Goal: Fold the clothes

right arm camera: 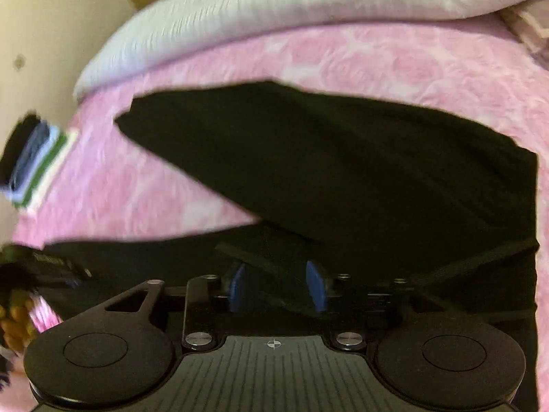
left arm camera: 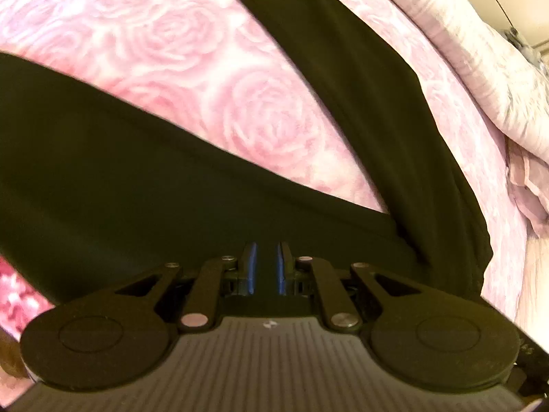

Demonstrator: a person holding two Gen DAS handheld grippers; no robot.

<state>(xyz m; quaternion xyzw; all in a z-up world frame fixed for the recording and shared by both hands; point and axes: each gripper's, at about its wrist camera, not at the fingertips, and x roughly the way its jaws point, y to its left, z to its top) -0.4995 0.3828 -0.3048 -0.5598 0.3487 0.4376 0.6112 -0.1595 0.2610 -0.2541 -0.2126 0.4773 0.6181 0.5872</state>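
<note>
Item, black garment (right arm camera: 343, 171): spread on the pink rose bedspread (left arm camera: 178, 44) for folding, my left gripper (left arm camera: 267, 264) pinched nearly closed on its near edge to anchor it, my right gripper (right arm camera: 278, 286) half open, a fold lying loose between its pads.

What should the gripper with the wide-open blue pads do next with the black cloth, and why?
Probably lift the right gripper straight up and away. Its jaws stand open, with a strip of the black garment lying loose between the pads. A flap of the garment lies folded over on the pink rose bedspread, so backing off gently should leave that fold undisturbed.
</note>
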